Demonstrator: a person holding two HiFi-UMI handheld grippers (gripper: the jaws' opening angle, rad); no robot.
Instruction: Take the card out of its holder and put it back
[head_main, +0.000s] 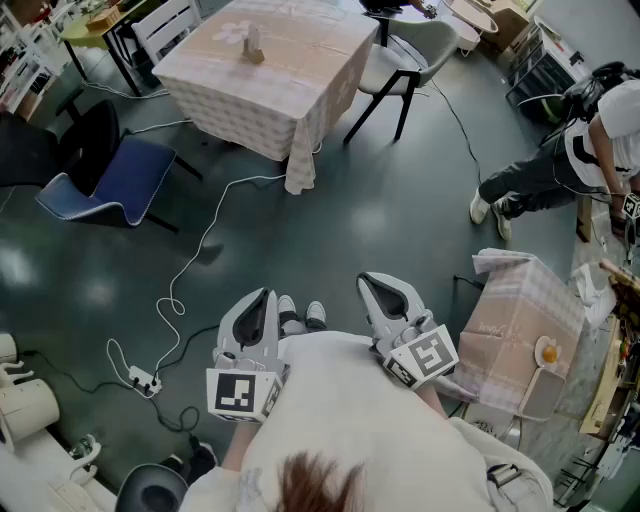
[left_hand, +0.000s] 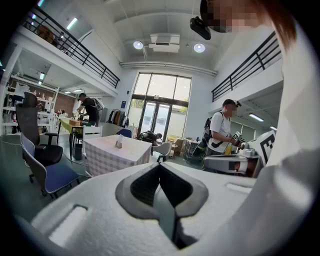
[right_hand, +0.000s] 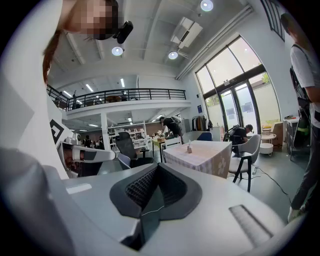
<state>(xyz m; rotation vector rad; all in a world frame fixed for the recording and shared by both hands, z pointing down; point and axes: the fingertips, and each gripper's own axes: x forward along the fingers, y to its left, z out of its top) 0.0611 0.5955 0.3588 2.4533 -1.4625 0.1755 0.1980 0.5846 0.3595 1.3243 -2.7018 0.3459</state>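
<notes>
- Two grippers show in the head view, the left gripper (head_main: 263, 298) and the right gripper (head_main: 378, 285), both held close to the person's body. The holder (head_main: 252, 45) stands upright on the table (head_main: 310, 70), well ahead and up-left of both, a shade nearer the left gripper.
- Left gripper view: the jaws are pressed together on nothing. The holder (left_hand: 119, 142) is far off, left of the jaw line.
- Right gripper view: the jaws are closed and empty. The holder (right_hand: 189, 148) is far off, slightly right of the jaw line. The card is too small to tell from the holder.
</notes>
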